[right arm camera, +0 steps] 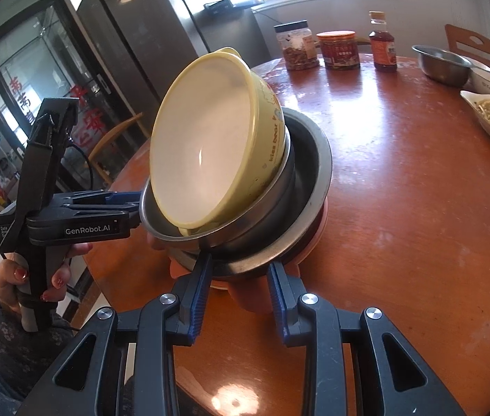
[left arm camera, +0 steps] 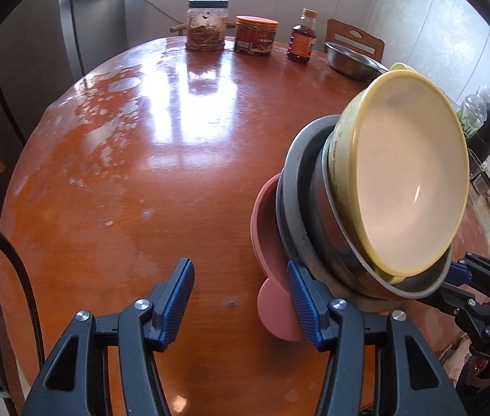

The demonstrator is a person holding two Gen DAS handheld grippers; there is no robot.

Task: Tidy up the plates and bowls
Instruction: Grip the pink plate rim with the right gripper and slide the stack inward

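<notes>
A: What does the stack look like?

B: A yellow bowl [right arm camera: 217, 145] with a pale inside and "kiss bear" printed on its wall sits tilted on top, nested in a steel bowl [right arm camera: 245, 222], then a wider grey metal plate [right arm camera: 314, 187], with a pink plate [left arm camera: 265, 228] at the bottom. The whole stack leans, raised above the near edge of the round wooden table [right arm camera: 401, 208].

A: And the tools?

B: The right gripper [right arm camera: 238, 277] has its jaws partly closed at the stack's near rim; the pads seem to pinch the lower plates, though I cannot tell for sure. The left gripper [left arm camera: 241, 298] stands half open; its right finger [left arm camera: 300, 298] lies against the stack's edge, and the other finger is clear over bare table.

A: Anything else?

B: Two jars [left arm camera: 207, 26] and a bottle [left arm camera: 302, 36] stand at the far side, beside another steel bowl [left arm camera: 349, 60].
</notes>
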